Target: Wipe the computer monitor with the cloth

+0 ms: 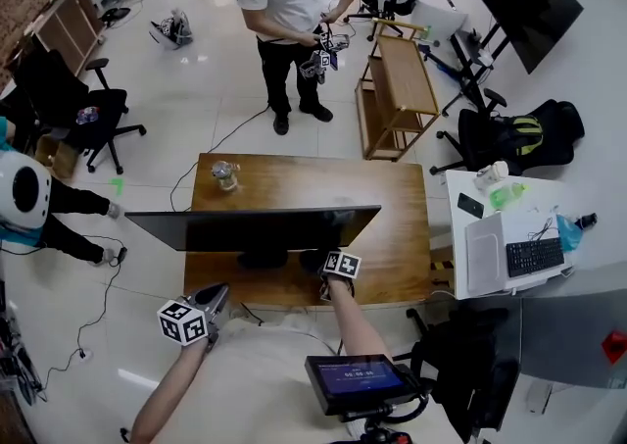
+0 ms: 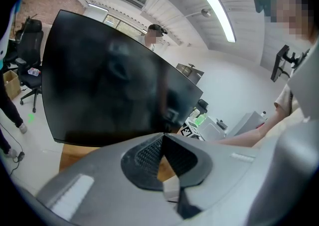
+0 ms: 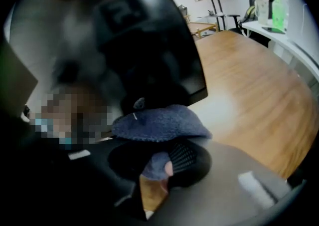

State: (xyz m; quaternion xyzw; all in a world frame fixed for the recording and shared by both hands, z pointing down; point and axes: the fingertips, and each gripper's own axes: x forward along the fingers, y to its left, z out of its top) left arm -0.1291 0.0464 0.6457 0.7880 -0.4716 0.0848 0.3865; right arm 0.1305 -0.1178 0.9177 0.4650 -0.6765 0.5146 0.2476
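Observation:
The black monitor (image 1: 255,226) stands on a wooden table (image 1: 392,207), seen from above. In the right gripper view its dark screen (image 3: 134,45) fills the upper left, very close. My right gripper (image 3: 159,162) is shut on a dark blue cloth (image 3: 159,122), whose bunched end lies against the screen's lower edge. In the head view the right gripper (image 1: 329,273) sits at the monitor's lower right. My left gripper (image 1: 217,292) hangs off the table's front left edge. Its jaws (image 2: 163,135) are shut with nothing in them, pointing up at the screen (image 2: 104,90).
A small glass jar (image 1: 224,175) stands on the table behind the monitor. A person (image 1: 294,1) stands beyond the table. A wooden rack (image 1: 397,89) is at the back right. A white desk (image 1: 490,207) with a laptop and a keyboard is at the right.

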